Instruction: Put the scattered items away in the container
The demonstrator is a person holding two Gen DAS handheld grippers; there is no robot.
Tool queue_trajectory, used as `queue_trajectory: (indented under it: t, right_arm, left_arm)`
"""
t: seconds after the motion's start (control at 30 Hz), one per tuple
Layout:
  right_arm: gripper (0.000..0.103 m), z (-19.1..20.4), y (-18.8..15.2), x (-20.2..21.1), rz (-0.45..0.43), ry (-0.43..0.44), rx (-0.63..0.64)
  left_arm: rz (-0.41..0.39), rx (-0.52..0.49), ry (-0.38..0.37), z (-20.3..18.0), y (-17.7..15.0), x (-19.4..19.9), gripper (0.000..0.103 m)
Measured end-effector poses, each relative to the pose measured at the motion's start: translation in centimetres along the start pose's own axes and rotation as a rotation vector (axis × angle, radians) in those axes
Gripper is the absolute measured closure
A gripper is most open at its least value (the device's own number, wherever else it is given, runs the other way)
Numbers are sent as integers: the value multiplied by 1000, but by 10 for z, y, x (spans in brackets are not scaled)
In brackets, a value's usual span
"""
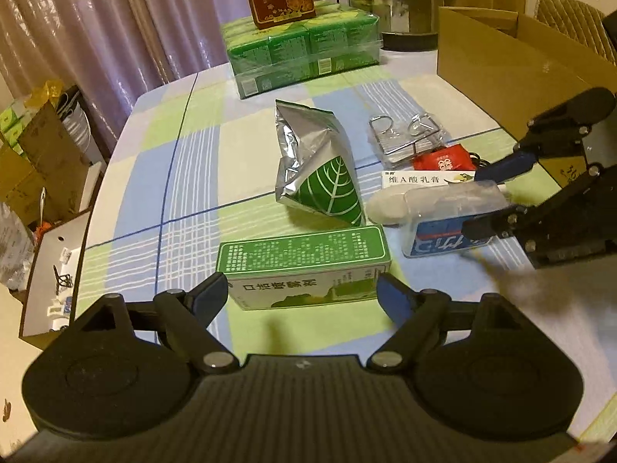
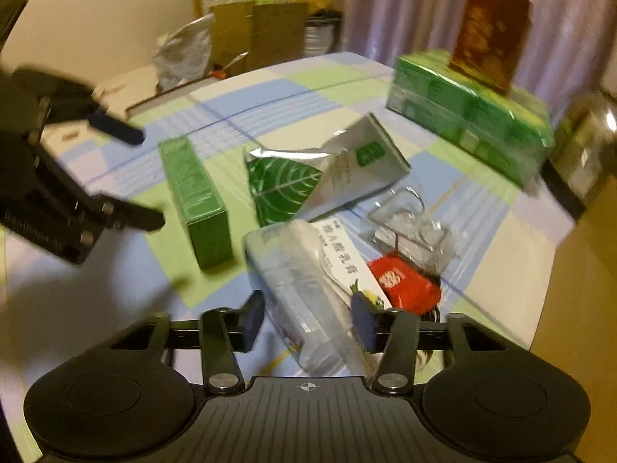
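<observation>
While my right gripper (image 2: 308, 324) stands apart around the clear plastic case (image 2: 304, 301), I should close, then carry it to the cardboard box (image 1: 501, 58) at 2 o'clock.

My right gripper (image 2: 308, 320) wide open around clear plastic case (image 2: 304, 289); green box (image 2: 196, 196) left of it, my left gripper (image 2: 148, 177) hovering nearby. Blurry tho.
</observation>
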State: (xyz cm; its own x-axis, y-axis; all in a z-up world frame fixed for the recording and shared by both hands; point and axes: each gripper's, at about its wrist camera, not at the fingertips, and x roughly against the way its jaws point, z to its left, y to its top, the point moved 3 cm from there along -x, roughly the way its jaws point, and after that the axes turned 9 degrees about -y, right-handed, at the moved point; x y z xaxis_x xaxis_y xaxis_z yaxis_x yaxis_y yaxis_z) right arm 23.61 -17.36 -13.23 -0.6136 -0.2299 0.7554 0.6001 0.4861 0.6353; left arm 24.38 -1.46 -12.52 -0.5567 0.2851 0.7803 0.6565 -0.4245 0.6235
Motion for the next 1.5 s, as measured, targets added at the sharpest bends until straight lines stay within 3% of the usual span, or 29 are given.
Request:
queue_trajectory:
  t: [0.2,0.43,0.53,0.6,0.67,0.77,0.9,1.0,1.1,1.2,1.27,1.33,1.5]
  right_arm:
    - [63,-7,0,0,28,30,-74]
    - [67,-26,-10,3,159,250,-396]
    - [66,-32,-17,2,194,237,-452]
    - [61,-29,-16,8,162,165,-381]
    - [47,-22,-13,14,112,75,-270]
    - [45,-13,-12,18,58,-5,-148]
    - [45,-13,-11,18,5,-37,-136]
    - [45,-24,-7,20,-30,-47,-225]
    - [45,-29,-4,17,-37,-135,-183]
    - [45,-25,-3,19,-56,-137,-135]
    - [45,-18,-3,22,-82,-89,-103]
    - [45,-4,-5,24,-97,-60,0]
    - [44,26,-18,16,-92,-108,270]
  left_arm:
    - [-2,12,-1,0,0,0,21]
    - [15,13,-3,3,-3,-1,20]
    - [17,15,-4,3,-4,-1,19]
    - [14,15,-9,3,-3,-1,19]
    - [13,18,-10,3,-3,-2,19]
    - [14,20,-5,3,-3,-2,19]
    - [10,24,-4,3,-2,-2,19]
    - [6,27,-11,2,-1,-2,19]
    - [6,24,-14,0,-1,-3,18]
    - [9,21,-18,-1,-1,-4,18]
    - [7,21,-20,0,-2,-4,18]
    - [9,22,-19,0,-2,-4,18]
    - [10,26,-23,0,-2,-4,18]
